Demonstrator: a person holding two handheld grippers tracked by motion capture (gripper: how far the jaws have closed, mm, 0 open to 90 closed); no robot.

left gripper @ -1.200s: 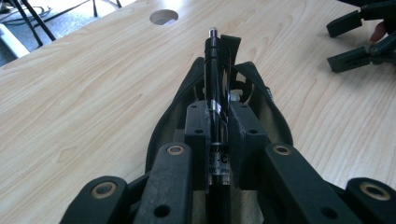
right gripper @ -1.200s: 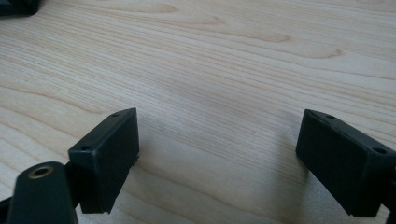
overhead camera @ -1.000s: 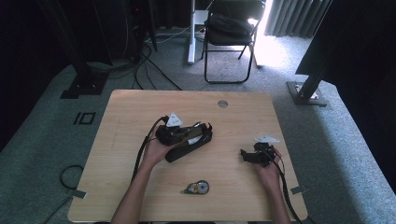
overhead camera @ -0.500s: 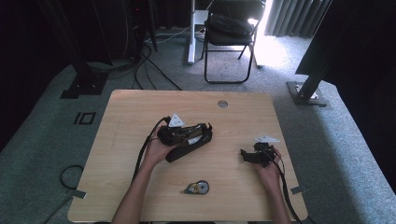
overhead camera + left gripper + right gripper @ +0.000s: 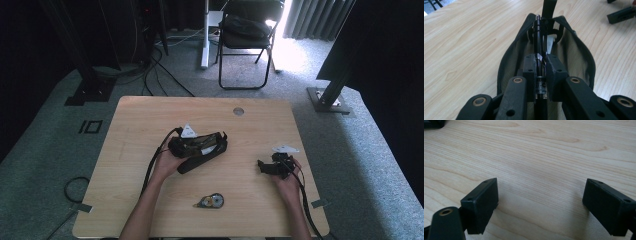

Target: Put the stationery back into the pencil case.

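1. Pen (image 5: 539,50), black and glossy with a silver band, was clamped lengthwise between the jaws of the left gripper (image 5: 539,72), its tip pointing into the open mouth of a dark pencil case (image 5: 574,57) lying near the middle of the tabletop (image 5: 140,125).
2. A slip looked like the first risk: the barrel was smooth and round, and the pads held it along a short stretch only, so a push against the case lining could have slid the pen back through the jaws or twisted it sideways.
3. The case's mouth was narrow and soft. If the pen had caught on the zip edge or on the white item already inside, the fabric could have folded and the tip would have ended up outside the opening.
4. Nothing pinned the case down. The right gripper (image 5: 274,167) rested well apart on the right of the tabletop, jaws spread wide with bare wood between them (image 5: 541,195), so any forward shove from the left hand (image 5: 167,162) would probably have dragged the whole case along instead of seating the pen.
5. Letting go too early was another hazard: released with much of its length above the rim, the pen might have tipped out and rolled across the tabletop.
6. A correction-tape dispenser (image 5: 210,201) lay near the front edge, between the two forearms; a careless pull-back of either arm could have knocked it off.
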